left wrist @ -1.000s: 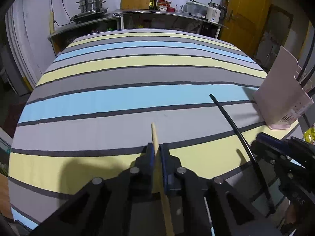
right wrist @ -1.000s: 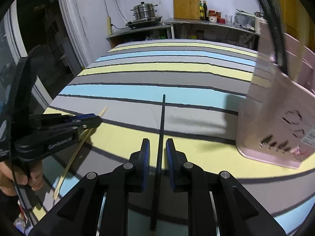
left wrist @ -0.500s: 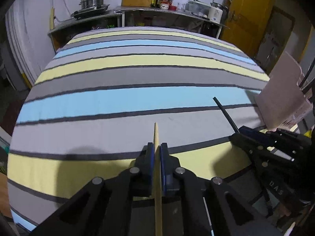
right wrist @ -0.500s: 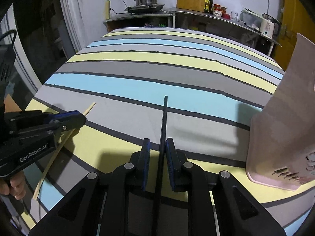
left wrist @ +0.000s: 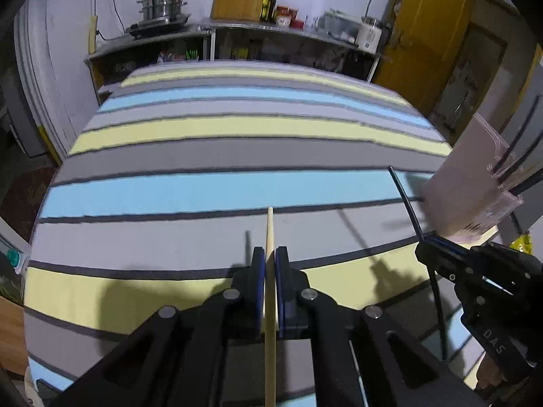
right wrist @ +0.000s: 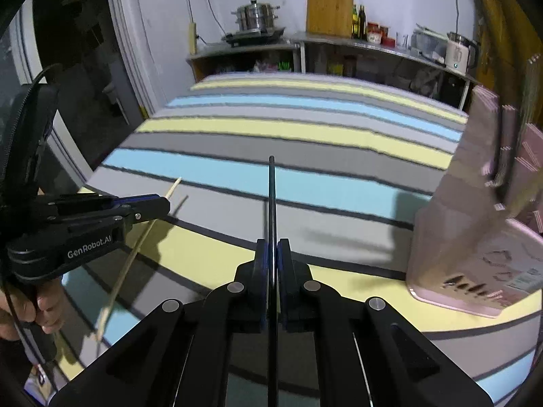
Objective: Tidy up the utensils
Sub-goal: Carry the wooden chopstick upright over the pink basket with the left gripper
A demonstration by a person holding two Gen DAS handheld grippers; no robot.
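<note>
Two chopsticks, two grippers, one each! Nearest the lens, the left gripper (left wrist: 270, 264) has its jaws pinched tight on a pale wooden chopstick (left wrist: 270, 234), whose tip pokes out ahead over the striped cloth (left wrist: 217, 190) with its thin shadow just alongside on the fabric. Over in the right wrist view, the right gripper (right wrist: 272, 257) has its jaws clamped on a black chopstick (right wrist: 272, 196), the slim dark rod running straight forward between the blue pads. From the right-hand camera the left gripper shows at the left edge, a hand (right wrist: 32, 312) wrapped round its handle, the wooden stick slanting down through its jaws and well clear of the cloth. From the left-hand camera the right gripper (left wrist: 424, 239) sits at the right edge, black stick angled up and away. Just beyond it stands the pink utensil holder (right wrist: 475, 237) on the cloth, a few dark sticks already poking out of its slots, though it is smeared by blur. Further out, the cloth rolls away in grey, yellow and blue bands. At the very back, a bench (right wrist: 339, 42) carries a steel steamer pot (right wrist: 258, 17), a wooden chopping board (right wrist: 329, 8), bottles and a white kettle (right wrist: 458, 54).
</note>
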